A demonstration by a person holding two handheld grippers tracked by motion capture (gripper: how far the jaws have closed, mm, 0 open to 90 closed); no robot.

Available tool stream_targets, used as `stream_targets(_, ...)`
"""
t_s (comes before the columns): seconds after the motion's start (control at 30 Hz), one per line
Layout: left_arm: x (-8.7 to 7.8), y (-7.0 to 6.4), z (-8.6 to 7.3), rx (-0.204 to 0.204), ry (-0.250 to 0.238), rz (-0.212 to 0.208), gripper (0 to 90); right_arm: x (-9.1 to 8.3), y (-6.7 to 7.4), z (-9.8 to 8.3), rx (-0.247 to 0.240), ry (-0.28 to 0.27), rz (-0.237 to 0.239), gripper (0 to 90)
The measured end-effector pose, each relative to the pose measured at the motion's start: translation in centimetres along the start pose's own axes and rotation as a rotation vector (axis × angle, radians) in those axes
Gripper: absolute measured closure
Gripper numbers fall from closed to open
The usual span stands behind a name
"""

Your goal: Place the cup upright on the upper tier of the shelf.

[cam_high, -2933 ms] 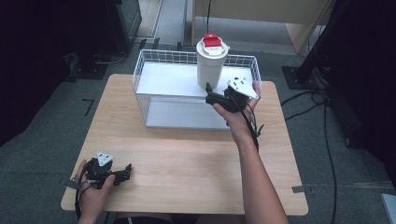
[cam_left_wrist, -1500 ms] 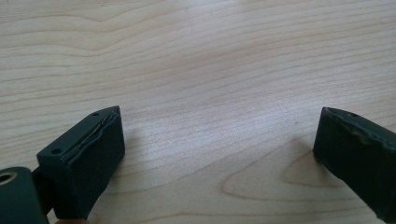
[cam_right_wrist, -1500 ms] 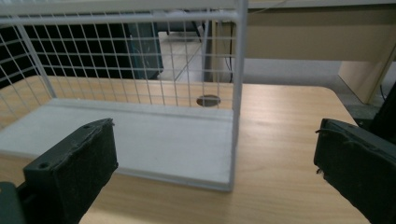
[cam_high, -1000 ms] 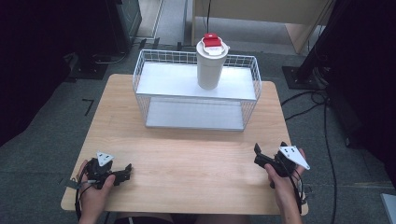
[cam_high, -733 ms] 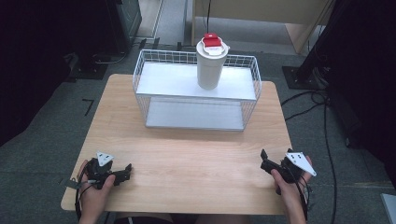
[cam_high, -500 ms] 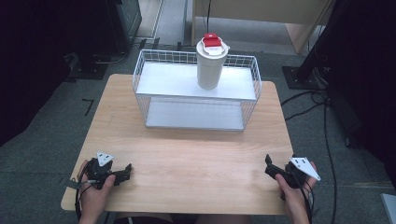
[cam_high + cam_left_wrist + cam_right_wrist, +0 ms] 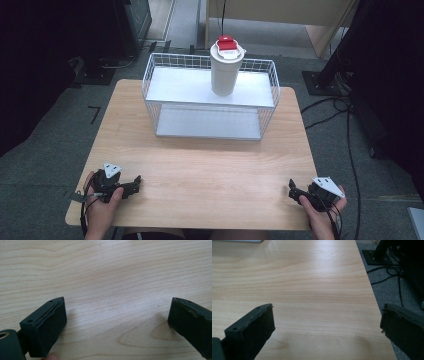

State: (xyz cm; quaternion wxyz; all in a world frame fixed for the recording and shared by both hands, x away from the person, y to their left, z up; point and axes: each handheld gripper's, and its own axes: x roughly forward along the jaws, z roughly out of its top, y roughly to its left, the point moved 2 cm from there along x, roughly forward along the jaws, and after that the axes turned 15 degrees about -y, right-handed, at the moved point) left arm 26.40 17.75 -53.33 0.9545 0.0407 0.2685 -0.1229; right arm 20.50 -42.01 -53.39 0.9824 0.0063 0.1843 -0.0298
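High view: one pale wood-grain table [image 7: 200, 165], one white wire basket [image 7: 210, 102] with two flat shelves, and one white cylindrical cup [image 7: 226, 70] with a red-topped lid standing on the upper shelf. Two black grippers rest at the near corners: left gripper [image 7: 134, 183], right gripper [image 7: 294, 189].

Left gripper view: jaws spread wide, empty, over bare wood.

Right gripper view: jaws likewise apart at the table's edge.

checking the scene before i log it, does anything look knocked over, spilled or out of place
Nothing stands out. The white cup with the red lid stands upright on the top shelf of the wire rack, with no spill showing. Both claws, left and right, sit open and empty at the table's near corners.
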Motion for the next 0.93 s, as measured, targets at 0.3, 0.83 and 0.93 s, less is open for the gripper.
stream_targets(0.3,0.02,-0.02,0.01,-0.002,0.000,0.001,2.5,0.46,0.37,-0.44,-0.061,0.119,0.017,0.0)
stream_targets(0.83,0.02,-0.01,0.01,-0.002,0.000,0.001,2.5,0.72,0.12,-0.47,-0.011,0.149,0.072,0.0)
stream_targets(0.93,0.04,-0.03,0.02,-0.003,0.000,0.004,2.5,0.72,0.12,-0.47,-0.011,0.148,0.071,0.0)
